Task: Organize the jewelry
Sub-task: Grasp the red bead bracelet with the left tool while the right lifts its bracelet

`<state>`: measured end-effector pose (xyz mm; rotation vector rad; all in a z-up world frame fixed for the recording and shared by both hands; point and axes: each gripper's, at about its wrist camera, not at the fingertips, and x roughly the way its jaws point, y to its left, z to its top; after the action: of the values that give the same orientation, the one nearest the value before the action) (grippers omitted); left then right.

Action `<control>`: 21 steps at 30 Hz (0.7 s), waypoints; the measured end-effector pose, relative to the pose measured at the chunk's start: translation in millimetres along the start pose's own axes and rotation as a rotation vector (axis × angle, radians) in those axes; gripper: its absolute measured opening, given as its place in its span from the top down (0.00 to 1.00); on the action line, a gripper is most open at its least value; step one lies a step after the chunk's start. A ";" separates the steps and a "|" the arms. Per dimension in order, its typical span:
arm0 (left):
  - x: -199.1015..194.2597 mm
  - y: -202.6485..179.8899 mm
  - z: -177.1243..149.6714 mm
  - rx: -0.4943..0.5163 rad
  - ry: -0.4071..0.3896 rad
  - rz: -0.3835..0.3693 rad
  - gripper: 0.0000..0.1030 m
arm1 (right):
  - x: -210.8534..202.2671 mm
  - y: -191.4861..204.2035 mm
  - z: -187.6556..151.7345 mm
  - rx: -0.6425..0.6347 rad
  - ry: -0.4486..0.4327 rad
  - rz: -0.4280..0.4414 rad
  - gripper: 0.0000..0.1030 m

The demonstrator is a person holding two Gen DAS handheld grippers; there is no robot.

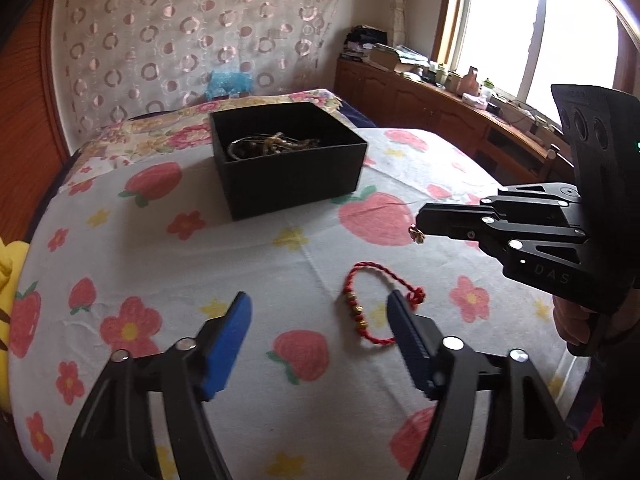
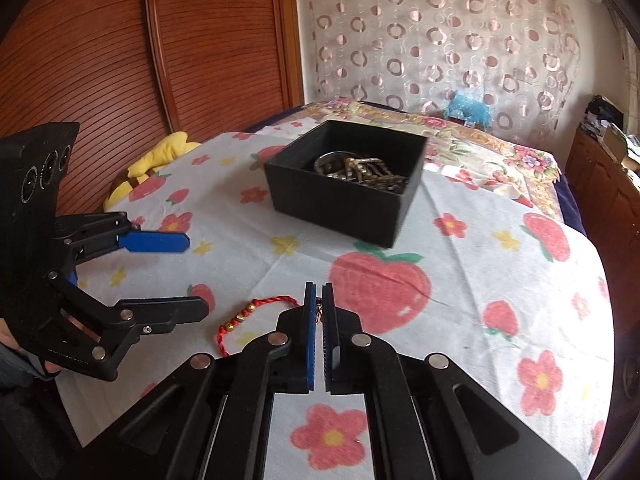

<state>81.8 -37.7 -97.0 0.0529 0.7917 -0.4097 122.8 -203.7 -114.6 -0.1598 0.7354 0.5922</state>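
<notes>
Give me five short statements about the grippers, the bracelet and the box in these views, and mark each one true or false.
1. The right gripper is shut on a small gold trinket. True.
2. The left gripper is shut on the red braided cord bracelet with gold beads. False: it is open, and the bracelet lies on the strawberry-and-flower printed cloth.
3. The open black cardboard box already holds jewelry. True: metallic pieces lie inside.
4. The bracelet lies inside the box. False: it lies on the cloth, nearer the cameras than the box.
5. The box has its lid on. False: it is open at the top.
</notes>
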 end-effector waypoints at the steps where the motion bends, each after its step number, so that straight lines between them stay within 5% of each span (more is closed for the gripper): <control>1: 2.9 -5.0 1.2 0.012 0.008 -0.009 0.47 | -1.8 -2.6 -0.7 0.005 -0.003 -0.004 0.97; 6: 15.6 -20.6 3.7 0.043 0.038 -0.022 0.70 | -5.9 -11.5 -4.3 0.026 -0.004 -0.012 0.96; 17: 35.3 -30.9 1.7 0.061 0.084 0.022 0.81 | -7.4 -15.7 -8.1 0.036 0.000 -0.011 0.96; 21: 34.3 -25.3 1.9 0.048 0.079 0.012 0.94 | -6.5 -15.5 -7.8 0.035 0.001 -0.011 0.96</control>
<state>95.1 -73.0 -117.1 0.1195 0.8593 -0.4170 123.1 -222.1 -117.0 -0.1319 0.7445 0.5686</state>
